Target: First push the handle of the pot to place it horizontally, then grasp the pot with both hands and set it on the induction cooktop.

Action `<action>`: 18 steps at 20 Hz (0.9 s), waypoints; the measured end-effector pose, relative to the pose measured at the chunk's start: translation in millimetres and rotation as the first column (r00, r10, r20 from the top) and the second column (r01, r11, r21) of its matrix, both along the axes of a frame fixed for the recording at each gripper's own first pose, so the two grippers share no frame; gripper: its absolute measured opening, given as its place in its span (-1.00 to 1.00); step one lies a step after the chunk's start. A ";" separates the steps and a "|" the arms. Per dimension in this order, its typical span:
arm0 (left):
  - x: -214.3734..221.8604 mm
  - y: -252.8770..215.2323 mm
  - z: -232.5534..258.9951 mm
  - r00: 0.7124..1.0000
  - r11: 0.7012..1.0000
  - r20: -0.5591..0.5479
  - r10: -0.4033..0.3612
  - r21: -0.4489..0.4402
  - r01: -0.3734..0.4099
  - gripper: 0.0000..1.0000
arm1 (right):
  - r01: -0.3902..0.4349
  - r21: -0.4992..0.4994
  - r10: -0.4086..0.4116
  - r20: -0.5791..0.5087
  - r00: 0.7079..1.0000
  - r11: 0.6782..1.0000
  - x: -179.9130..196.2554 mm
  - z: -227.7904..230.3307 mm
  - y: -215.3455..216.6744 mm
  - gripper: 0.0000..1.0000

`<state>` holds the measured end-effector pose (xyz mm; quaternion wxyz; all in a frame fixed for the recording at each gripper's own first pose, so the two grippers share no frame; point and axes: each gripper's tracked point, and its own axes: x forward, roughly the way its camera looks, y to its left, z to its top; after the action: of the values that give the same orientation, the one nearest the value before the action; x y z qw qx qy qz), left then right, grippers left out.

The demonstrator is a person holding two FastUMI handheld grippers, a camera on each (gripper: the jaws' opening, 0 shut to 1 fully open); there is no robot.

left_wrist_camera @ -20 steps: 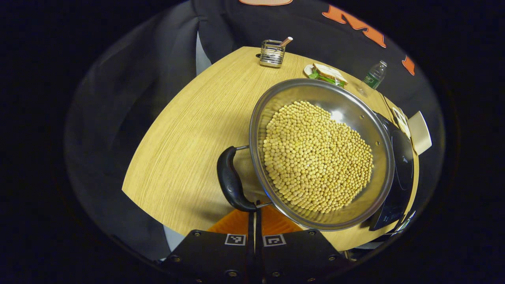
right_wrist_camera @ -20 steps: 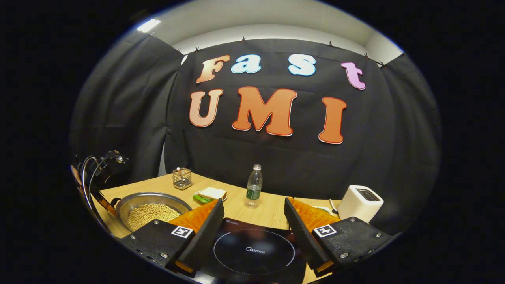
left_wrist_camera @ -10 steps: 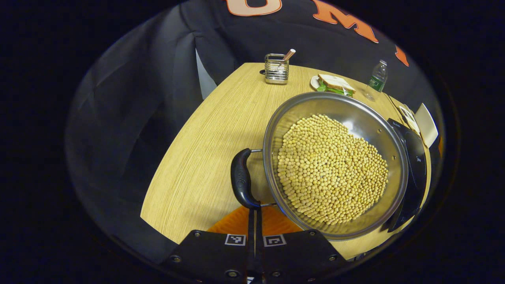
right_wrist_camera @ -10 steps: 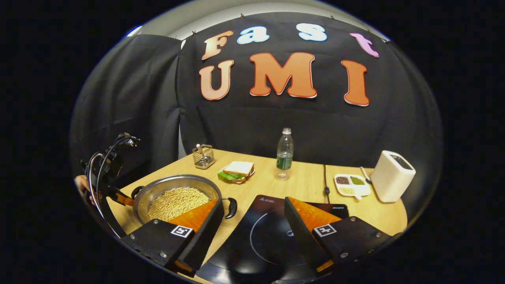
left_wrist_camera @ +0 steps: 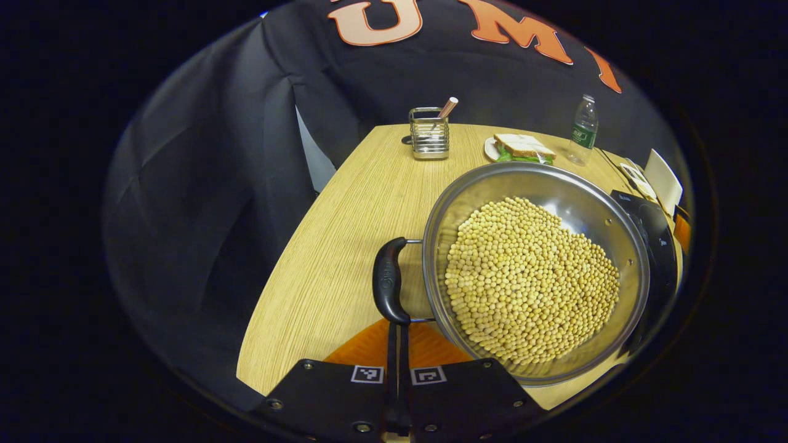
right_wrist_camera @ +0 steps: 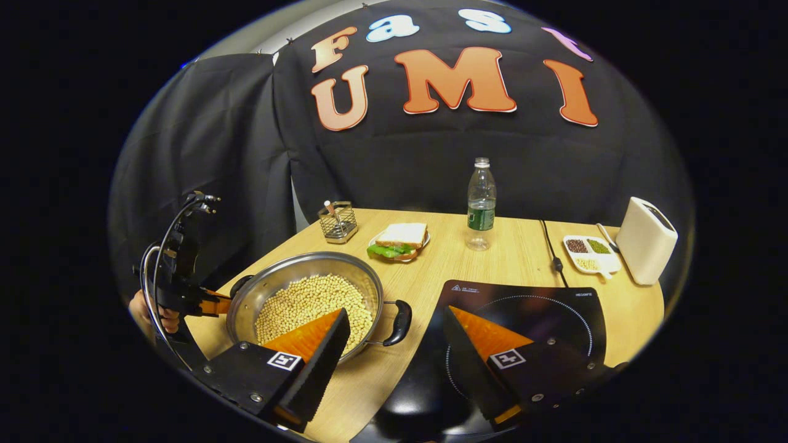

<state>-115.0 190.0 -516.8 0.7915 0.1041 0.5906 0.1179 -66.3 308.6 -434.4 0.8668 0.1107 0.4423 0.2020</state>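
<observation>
The left gripper [left_wrist_camera: 397,335] has its jaws closed just under the near handle [left_wrist_camera: 389,282] of the pot [right_wrist_camera: 308,295] at the tabletop's [left_wrist_camera: 345,209] left edge, while the right gripper [right_wrist_camera: 394,344] hangs with open jaws between pot and cooktop [right_wrist_camera: 542,314].

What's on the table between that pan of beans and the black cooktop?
In the right gripper view, the pan's black side handle sticks into that gap; the rest is bare tabletop up to the cooktop.
</observation>
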 end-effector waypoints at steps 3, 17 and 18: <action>10.1 5.0 -2.5 0.999 1.000 0.028 -0.030 0.004 0.030 -0.98 | 0.003 -0.007 -0.004 -0.037 0.999 1.000 -2.4 -10.2 11.3 0.91; 28.3 -5.6 30.2 0.982 0.990 0.155 -0.108 -0.073 0.121 -0.97 | -0.008 -0.063 -0.001 -0.146 0.989 0.998 -12.7 -36.7 46.9 0.85; 37.1 -8.4 41.4 0.973 0.988 0.191 -0.128 -0.066 0.143 -0.94 | -0.004 -0.073 -0.006 -0.149 0.989 0.997 -12.6 -38.3 47.1 0.85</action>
<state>-77.9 181.6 -475.4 0.8530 0.1010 0.5097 0.0494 -78.9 355.7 -472.7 0.8349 0.0940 0.5127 0.1764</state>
